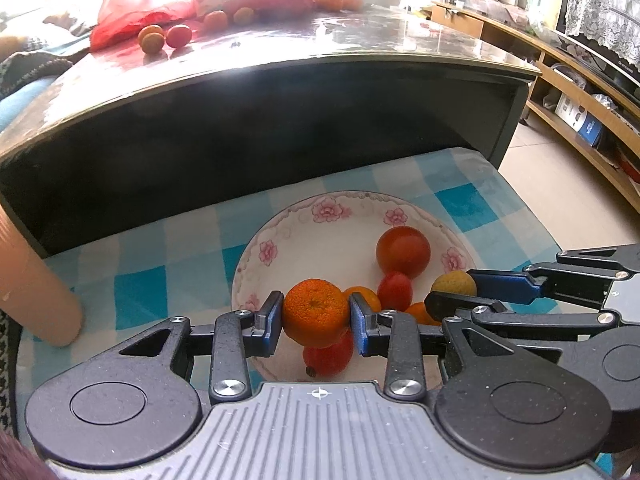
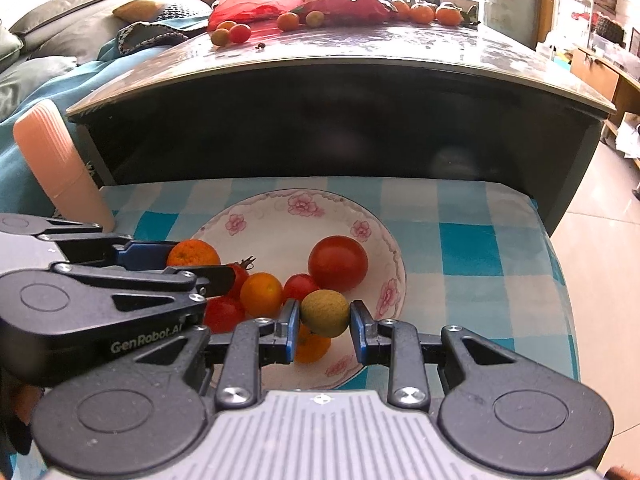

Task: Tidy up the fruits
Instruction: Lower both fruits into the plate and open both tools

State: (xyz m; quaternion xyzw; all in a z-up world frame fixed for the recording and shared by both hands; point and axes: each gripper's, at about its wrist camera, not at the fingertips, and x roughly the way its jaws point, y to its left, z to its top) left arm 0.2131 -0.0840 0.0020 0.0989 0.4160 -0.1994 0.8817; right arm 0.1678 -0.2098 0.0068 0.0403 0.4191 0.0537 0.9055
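A white plate (image 1: 288, 240) with pink flowers lies on a blue-checked cloth (image 1: 140, 292). It holds a large red tomato (image 1: 403, 252), a small red tomato (image 1: 395, 290) and several orange fruits. My left gripper (image 1: 316, 316) is shut on a bumpy mandarin (image 1: 316, 308), just above the plate's near side. In the right wrist view my right gripper (image 2: 325, 320) is shut on a yellow-green round fruit (image 2: 325, 313), over the plate (image 2: 272, 232) and above an orange fruit (image 2: 312, 346). The left gripper (image 2: 192, 260) with its mandarin (image 2: 192, 254) comes in from the left.
A dark glossy table (image 1: 360, 40) rises behind the cloth, with loose mandarins (image 1: 152, 40), small tomatoes and a red plastic bag (image 1: 132, 20) on top. A peach ribbed cylinder (image 1: 36, 280) leans at the left. A wooden shelf unit (image 1: 580, 92) and tiled floor lie to the right.
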